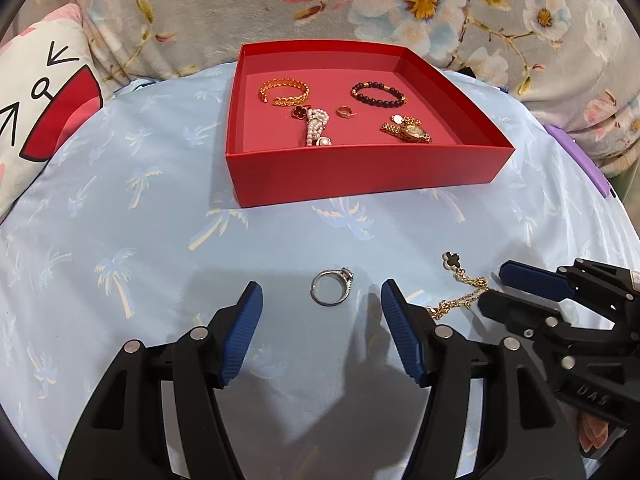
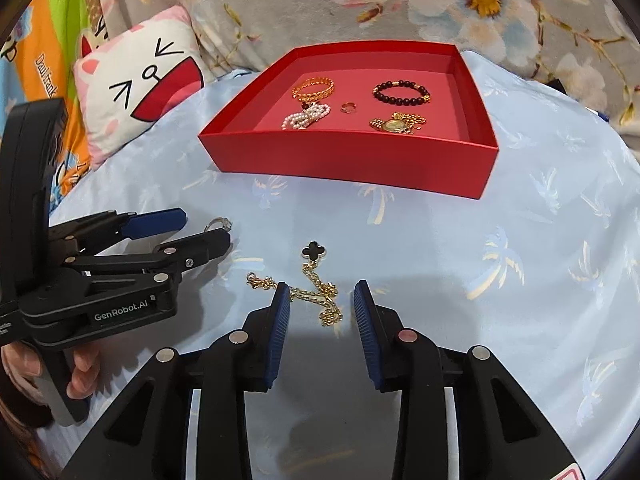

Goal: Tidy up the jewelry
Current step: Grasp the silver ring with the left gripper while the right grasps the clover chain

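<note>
A silver ring (image 1: 331, 288) lies on the light blue cloth between the tips of my open left gripper (image 1: 322, 294); it peeks out behind that gripper in the right wrist view (image 2: 219, 224). A gold chain with a black clover charm (image 2: 316, 280) lies between the tips of my open right gripper (image 2: 321, 294); it also shows in the left wrist view (image 1: 460, 284). The red box (image 1: 360, 172) behind holds a gold bangle (image 1: 285, 93), a dark bead bracelet (image 1: 378, 94), a pearl strand (image 1: 316, 126), a small gold ring (image 1: 344, 112) and a gold watch (image 1: 408, 130).
A cat-face pillow (image 2: 140, 76) lies at the left. A floral blanket (image 1: 400, 4) rises behind the box. A purple object (image 1: 576, 156) sits at the cloth's right edge. The two grippers stand close side by side.
</note>
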`<state>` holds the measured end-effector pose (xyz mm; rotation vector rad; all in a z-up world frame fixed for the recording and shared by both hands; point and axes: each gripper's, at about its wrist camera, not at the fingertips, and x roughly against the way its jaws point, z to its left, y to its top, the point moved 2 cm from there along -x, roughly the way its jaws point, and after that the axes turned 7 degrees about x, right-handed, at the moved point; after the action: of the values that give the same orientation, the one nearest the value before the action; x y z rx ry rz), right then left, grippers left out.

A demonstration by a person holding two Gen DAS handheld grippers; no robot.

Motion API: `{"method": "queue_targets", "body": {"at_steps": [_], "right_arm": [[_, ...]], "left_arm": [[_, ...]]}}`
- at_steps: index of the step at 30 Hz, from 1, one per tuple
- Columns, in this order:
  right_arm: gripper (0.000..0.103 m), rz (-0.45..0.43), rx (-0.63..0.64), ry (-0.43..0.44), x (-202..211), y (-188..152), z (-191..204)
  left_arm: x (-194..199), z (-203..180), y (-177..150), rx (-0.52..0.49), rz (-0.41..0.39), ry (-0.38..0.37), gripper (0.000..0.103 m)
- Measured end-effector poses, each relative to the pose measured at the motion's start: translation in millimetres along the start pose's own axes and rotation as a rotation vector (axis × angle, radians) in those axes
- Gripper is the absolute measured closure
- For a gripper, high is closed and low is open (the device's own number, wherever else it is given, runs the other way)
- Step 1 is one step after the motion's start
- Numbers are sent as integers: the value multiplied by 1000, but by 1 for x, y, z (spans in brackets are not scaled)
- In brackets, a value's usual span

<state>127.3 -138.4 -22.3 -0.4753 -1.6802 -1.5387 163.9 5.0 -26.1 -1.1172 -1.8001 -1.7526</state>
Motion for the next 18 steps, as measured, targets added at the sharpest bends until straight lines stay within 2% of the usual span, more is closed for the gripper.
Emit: {"method": "queue_targets", "body": {"at_steps": [3, 5, 7, 10, 13, 16, 18], "right_arm": [[70, 17, 37, -35, -4, 2, 7], [80, 21, 49, -59, -5, 2, 8], [98, 22, 44, -59, -5, 1, 7], [102, 21, 43, -57, -5, 0, 7], [102, 20, 45, -64, -4, 0, 8], [102, 19, 36, -57, -4, 0, 7], [102, 19, 33, -56, -4, -1, 6]], "left_arm": [[-1, -1, 0, -10, 5, 2, 41], [-2, -3, 0, -16, 6, 10, 41], [-3, -4, 1, -20, 7, 19, 41], [-5, -5, 2, -27, 8, 32, 42], [-6, -6, 5, -30, 5, 34, 50], [-7, -8, 7, -38, 2, 30, 62], [-7, -9, 7, -47, 1, 25, 77]]}}
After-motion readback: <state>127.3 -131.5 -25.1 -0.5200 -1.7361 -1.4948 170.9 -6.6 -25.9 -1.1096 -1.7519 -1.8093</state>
